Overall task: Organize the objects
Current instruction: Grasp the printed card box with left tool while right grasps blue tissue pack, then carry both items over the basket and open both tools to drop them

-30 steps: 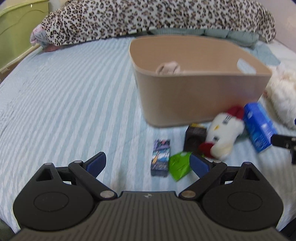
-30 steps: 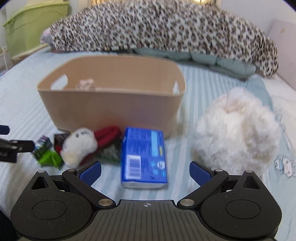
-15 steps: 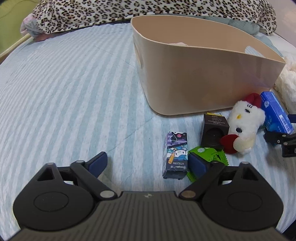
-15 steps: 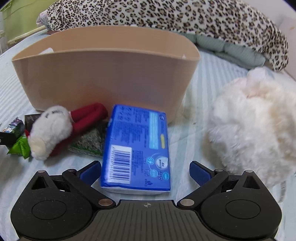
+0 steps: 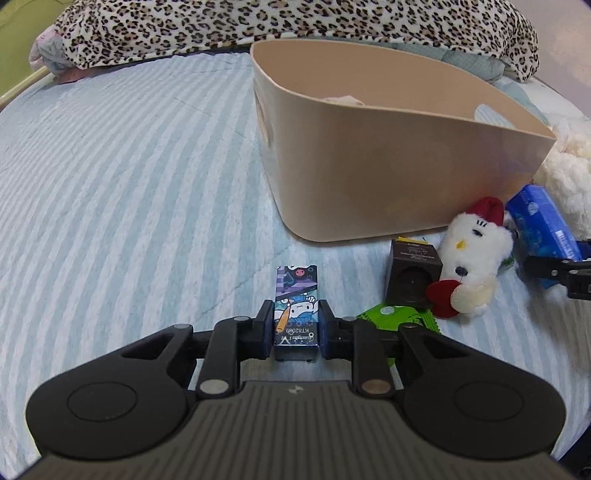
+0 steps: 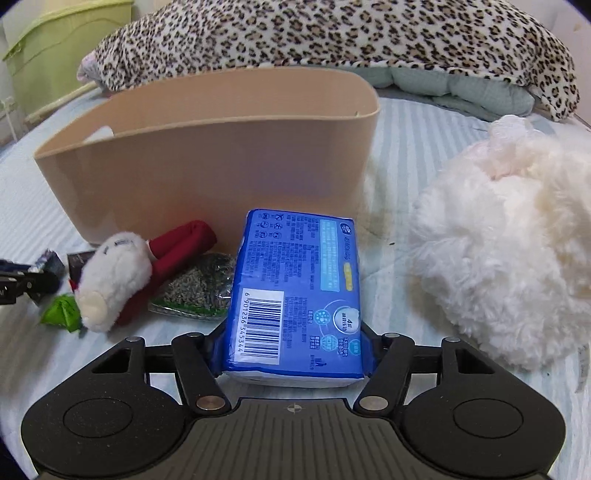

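Observation:
My left gripper (image 5: 295, 328) is shut on a small cartoon-printed box (image 5: 297, 295) that lies on the striped bedspread. My right gripper (image 6: 293, 350) is shut on the near end of a blue tissue pack (image 6: 299, 288), also seen in the left wrist view (image 5: 535, 218). A beige plastic basket (image 5: 388, 155) stands just beyond both, also in the right wrist view (image 6: 221, 155), with a pale item inside. A white plush chick with red parts (image 5: 469, 258) (image 6: 114, 273), a dark brown box (image 5: 410, 273) and a green packet (image 5: 399, 317) lie between the grippers.
A big fluffy white plush (image 6: 509, 236) sits right of the tissue pack. A clear bag of dark bits (image 6: 199, 288) lies by the chick. A leopard-print blanket (image 6: 332, 33) runs along the back. A green bin (image 6: 62, 48) stands at far left.
Both grippers moved forward and down and closed: the left onto the cartoon box, the right onto the blue tissue pack. Both were open before.

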### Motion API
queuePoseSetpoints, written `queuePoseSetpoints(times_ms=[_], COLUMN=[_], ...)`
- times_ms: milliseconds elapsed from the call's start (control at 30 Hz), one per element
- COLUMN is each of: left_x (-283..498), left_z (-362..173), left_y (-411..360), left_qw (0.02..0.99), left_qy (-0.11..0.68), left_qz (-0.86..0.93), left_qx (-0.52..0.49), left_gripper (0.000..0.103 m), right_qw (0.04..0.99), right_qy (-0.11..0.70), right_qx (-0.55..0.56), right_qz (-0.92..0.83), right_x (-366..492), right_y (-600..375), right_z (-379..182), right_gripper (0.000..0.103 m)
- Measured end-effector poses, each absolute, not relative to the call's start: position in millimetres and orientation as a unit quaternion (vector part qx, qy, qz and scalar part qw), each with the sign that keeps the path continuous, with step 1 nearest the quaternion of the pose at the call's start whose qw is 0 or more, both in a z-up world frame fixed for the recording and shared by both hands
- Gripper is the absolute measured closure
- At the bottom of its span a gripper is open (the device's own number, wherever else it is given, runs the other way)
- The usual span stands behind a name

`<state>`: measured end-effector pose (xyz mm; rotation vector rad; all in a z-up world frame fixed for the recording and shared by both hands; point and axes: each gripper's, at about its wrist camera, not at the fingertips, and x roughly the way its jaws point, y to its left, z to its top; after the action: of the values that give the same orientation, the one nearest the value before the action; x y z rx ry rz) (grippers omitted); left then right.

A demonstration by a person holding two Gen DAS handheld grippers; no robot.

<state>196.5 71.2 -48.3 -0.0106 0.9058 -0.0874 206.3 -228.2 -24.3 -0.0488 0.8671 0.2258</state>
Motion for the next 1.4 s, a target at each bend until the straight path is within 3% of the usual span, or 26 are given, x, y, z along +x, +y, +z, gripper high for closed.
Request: queuePoseSetpoints(times_ms=[533,933,1167,1400], left_x=[173.0,210.4,256.5,289.6], left_z=[20.4,89.2,99.8,70.6], left_y=[69.1,37.5,15.2,-7.2], left_qw=[0.937,0.963,0.966,0.954], left_qy=[0.347,0.263,0.249,0.282], left_qz=[-0.051,-0.058,-0.056,-0.051], left_qx=[-0.007,0.023,0.050,0.091], left_gripper=[0.077,0.077,0.078,0.078], right_qw=[0.940,0.963,0.965,0.958], right_qy=[0.327,0.241,0.238,0.271], right_qx=[0.018,0.030,-0.003,-0.008], right_qz=[0.099,0.116,0.111,0.097], right_x=[174.2,218.3,251.2,276.5], right_y=[-244.2,-201.8,-176.9,-168.6], right_z=[48.0,112.5,113.7,84.5], right_gripper=[0.042,0.042,0.042,0.042])
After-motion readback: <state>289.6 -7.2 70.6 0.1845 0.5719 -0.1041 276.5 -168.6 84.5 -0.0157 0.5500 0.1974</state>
